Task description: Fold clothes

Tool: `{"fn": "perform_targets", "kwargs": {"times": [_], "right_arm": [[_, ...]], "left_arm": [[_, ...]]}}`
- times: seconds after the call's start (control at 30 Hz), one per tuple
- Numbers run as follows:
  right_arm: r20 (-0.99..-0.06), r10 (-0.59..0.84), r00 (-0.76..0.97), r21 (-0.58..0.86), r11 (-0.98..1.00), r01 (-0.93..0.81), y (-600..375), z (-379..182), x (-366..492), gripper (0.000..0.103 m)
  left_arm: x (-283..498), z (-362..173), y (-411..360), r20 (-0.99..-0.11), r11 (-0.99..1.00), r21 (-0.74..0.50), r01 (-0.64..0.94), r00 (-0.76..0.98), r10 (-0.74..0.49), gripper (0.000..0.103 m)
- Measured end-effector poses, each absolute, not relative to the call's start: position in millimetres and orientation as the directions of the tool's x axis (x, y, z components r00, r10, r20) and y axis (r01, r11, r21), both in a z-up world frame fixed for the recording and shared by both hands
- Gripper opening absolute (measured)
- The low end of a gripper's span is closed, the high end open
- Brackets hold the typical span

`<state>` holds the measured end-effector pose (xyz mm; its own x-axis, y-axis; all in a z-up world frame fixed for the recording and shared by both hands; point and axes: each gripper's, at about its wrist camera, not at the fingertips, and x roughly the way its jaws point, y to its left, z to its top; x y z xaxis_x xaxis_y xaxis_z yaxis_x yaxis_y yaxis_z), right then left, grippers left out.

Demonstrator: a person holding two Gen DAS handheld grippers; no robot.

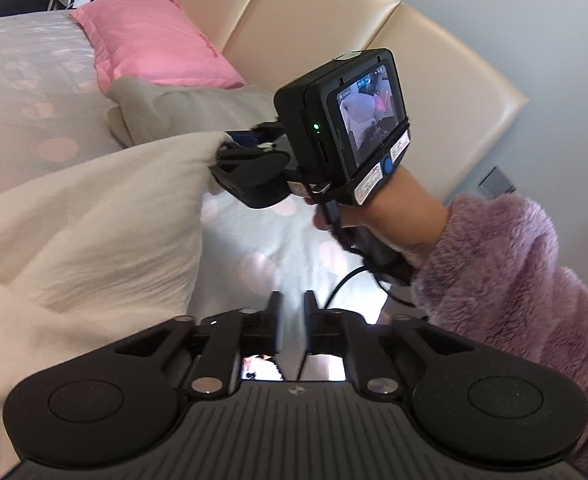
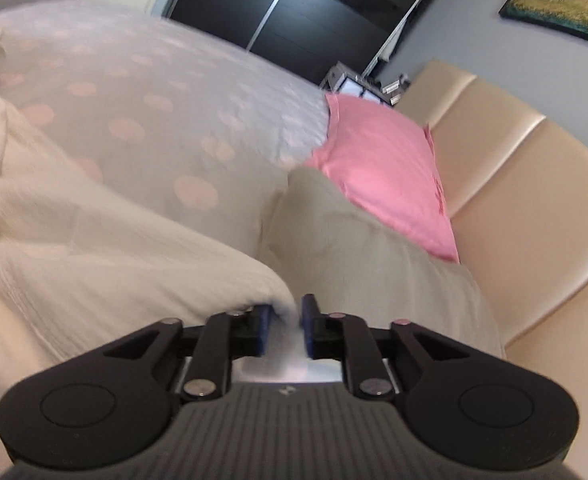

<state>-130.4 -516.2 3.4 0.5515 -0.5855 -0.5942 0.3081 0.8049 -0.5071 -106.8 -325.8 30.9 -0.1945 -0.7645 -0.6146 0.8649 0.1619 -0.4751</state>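
Cream garment (image 1: 94, 220), thin and finely crinkled, draped in soft folds below and left of the pink pillow (image 1: 154, 40), raised off the spotted bedspread (image 1: 22, 80) by one corner. Far left in the right wrist view, a bunched cream end against something dark at the frame edge, too cut off to identify. Lower part of the cloth lost under the left gripper (image 1: 292, 320) body in its own view. Left claw fingers near each other with a narrow slit between them; blurred, so impossible to say whether any fabric sits pinched there. Further right, below the pink pillow, a beige pillow (image 1: 198, 112), partly covered by the raised cloth. Right gripper (image 1: 224, 156) just below that beige pillow, blue pads clamped on the garment's gathered corner, white fabric visible between them in the right wrist view. Padded cream headboard (image 1: 314, 32) right of the pink pillow. Behind the right gripper, a hand (image 1: 394, 216) on the handle, fingers mostly hidden by the device, then a fluffy purple sleeve (image 1: 514, 280) running off the right edge. Whole right wrist view soft with blur. Count: one garment, two pillows, two grippers, one hand, one sleeve.
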Motion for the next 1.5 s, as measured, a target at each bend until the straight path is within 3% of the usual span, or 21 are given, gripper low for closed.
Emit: {"fn": "perform_targets", "kwargs": {"times": [0.03,0.17,0.3,0.57,0.7,0.8,0.93,1.03,1.1,1.23,1.5], "right_arm": [[-0.608,-0.588,0.533,-0.520,0.803,0.293,-515.8,-3.1,-129.6,0.026],[-0.646,-0.549,0.530,-0.481,0.832,0.275,-511.4,-10.6,-136.0,0.032],[-0.673,-0.471,0.570,-0.387,0.882,0.271,-501.1,-8.7,-142.7,0.032],[-0.711,-0.135,0.690,-0.100,0.991,0.091,-427.8,-10.8,-134.8,0.038],[-0.732,0.025,0.681,-0.040,0.996,-0.080,-377.5,-26.8,-130.2,0.049],[-0.767,0.076,0.637,-0.046,0.984,-0.172,-347.2,-47.1,-124.7,0.055],[-0.812,0.000,0.583,-0.159,0.962,-0.221,-327.4,-83.4,-113.7,0.056],[-0.818,-0.041,0.574,-0.180,0.966,-0.188,-333.7,-80.9,-114.7,0.036],[-0.819,-0.058,0.571,-0.177,0.972,-0.156,-340.4,-73.8,-116.9,0.009],[-0.820,-0.095,0.565,-0.178,0.980,-0.092,-354.1,-57.6,-122.4,0.008],[-0.721,-0.329,0.610,-0.282,0.943,0.176,-419.5,21.3,-183.8,0.007]], "left_arm": [[-103.6,26.3,-322.9,-0.628,0.180,-0.465,0.867,-0.180,-0.757,0.026],[-71.7,11.0,-295.0,-0.698,0.301,-0.391,0.870,-0.067,-0.713,0.036],[-29.4,-0.2,-266.4,-0.758,0.431,-0.320,0.844,0.044,-0.651,0.038],[5.7,-3.8,-201.0,-0.805,0.553,-0.195,0.810,0.190,-0.562,0.043],[11.2,-3.6,-176.0,-0.810,0.584,-0.164,0.795,0.230,-0.540,0.046],[16.2,-5.8,-161.9,-0.814,0.609,-0.156,0.778,0.248,-0.526,0.046],[20.1,-5.2,-144.6,-0.818,0.638,-0.146,0.756,0.272,-0.508,0.046],[21.3,-0.8,-130.2,-0.814,0.657,-0.132,0.742,0.298,-0.499,0.046],[22.7,3.9,-121.9,-0.809,0.674,-0.126,0.728,0.318,-0.495,0.046],[25.1,13.6,-105.6,-0.798,0.694,-0.116,0.710,0.349,-0.491,0.047],[34.9,25.8,-94.7,-0.789,0.701,-0.038,0.712,0.410,-0.458,0.047]]}}
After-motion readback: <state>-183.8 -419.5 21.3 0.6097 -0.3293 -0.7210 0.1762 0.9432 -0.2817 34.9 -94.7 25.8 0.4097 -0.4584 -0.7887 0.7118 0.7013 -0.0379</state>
